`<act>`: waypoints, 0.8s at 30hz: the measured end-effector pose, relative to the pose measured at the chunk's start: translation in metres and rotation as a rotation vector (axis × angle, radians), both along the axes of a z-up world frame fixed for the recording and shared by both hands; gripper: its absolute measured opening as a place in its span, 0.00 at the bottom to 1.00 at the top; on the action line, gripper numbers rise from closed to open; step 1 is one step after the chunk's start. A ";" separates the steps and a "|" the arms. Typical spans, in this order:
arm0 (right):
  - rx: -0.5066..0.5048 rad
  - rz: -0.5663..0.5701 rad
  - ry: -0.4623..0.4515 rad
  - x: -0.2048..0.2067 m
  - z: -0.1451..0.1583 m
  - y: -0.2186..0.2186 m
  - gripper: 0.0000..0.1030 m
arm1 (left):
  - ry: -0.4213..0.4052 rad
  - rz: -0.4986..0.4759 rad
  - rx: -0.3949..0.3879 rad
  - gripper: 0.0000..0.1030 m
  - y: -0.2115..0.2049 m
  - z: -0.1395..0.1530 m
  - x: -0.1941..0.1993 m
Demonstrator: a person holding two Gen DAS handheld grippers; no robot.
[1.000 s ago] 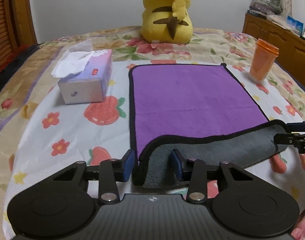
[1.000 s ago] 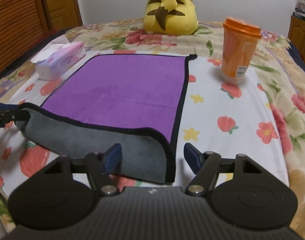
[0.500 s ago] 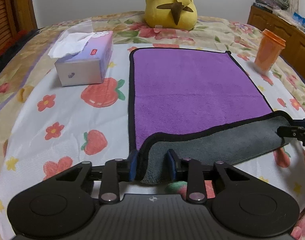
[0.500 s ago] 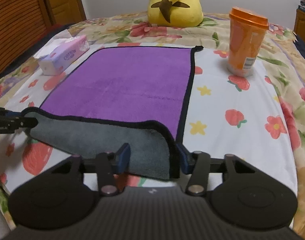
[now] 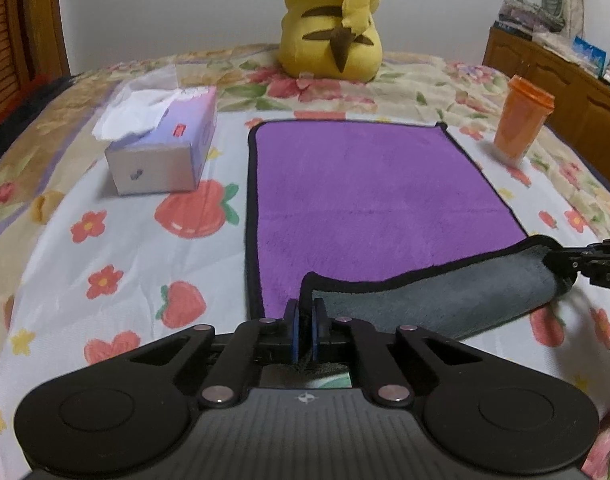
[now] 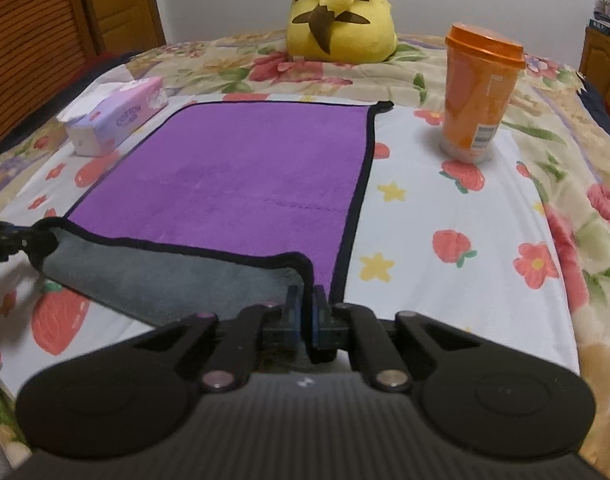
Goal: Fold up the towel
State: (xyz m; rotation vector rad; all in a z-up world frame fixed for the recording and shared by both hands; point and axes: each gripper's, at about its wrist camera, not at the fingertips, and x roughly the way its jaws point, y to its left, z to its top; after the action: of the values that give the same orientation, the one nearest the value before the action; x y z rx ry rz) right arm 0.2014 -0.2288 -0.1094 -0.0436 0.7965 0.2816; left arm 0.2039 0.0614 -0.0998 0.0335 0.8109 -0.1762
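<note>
Lengthwise away lies purple towel (image 5: 369, 196), near corners pinched by left hand-held gripper (image 5: 305, 322), right hand-held gripper (image 6: 306, 312)

Both grippers are pinched tight at the near edge of the bed.

The left gripper (image 5: 305, 330) has its blue fingers (image 5: 293, 332) squeezed almost together on the towel (image 5: 369, 196) corner. The right gripper (image 6: 305, 316) does the same at the other near corner, both pointing forward, level.

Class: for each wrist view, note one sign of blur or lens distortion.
Left wrist view: the orange cup looks smeared, and the bed bows outward, fisheye-style. Right wrist view: the towel's lifted grey edge is soft; the door frame at left curves.
</note>
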 end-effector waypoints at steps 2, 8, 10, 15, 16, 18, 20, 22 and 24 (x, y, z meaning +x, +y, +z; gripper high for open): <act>0.002 -0.001 -0.008 -0.001 0.002 0.000 0.05 | -0.040 -0.008 -0.004 0.08 -0.002 0.008 -0.003; 0.042 -0.005 -0.042 -0.002 0.012 -0.003 0.05 | -0.107 -0.008 -0.022 0.08 -0.005 0.022 -0.009; 0.044 -0.004 -0.050 -0.002 0.014 -0.003 0.05 | -0.125 -0.004 -0.028 0.08 -0.004 0.026 -0.010; 0.043 0.004 -0.086 -0.004 0.020 -0.003 0.05 | -0.176 -0.002 -0.052 0.08 -0.004 0.037 -0.014; 0.044 0.006 -0.097 -0.004 0.022 -0.003 0.05 | -0.186 -0.004 -0.058 0.08 -0.004 0.040 -0.015; 0.051 0.007 -0.110 -0.004 0.025 -0.003 0.05 | -0.203 -0.004 -0.065 0.08 -0.004 0.043 -0.016; 0.058 0.007 -0.127 -0.004 0.029 -0.005 0.05 | -0.214 -0.004 -0.068 0.08 -0.004 0.045 -0.016; 0.066 0.006 -0.137 -0.003 0.032 -0.006 0.05 | -0.221 -0.002 -0.072 0.08 -0.003 0.046 -0.016; 0.074 0.006 -0.146 -0.003 0.034 -0.007 0.05 | -0.227 0.002 -0.077 0.08 -0.003 0.048 -0.015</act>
State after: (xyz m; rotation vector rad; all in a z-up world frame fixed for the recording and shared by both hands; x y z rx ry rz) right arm 0.1982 -0.2358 -0.0751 0.0027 0.6404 0.3098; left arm 0.1888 0.0585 -0.0522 -0.0196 0.5770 -0.1978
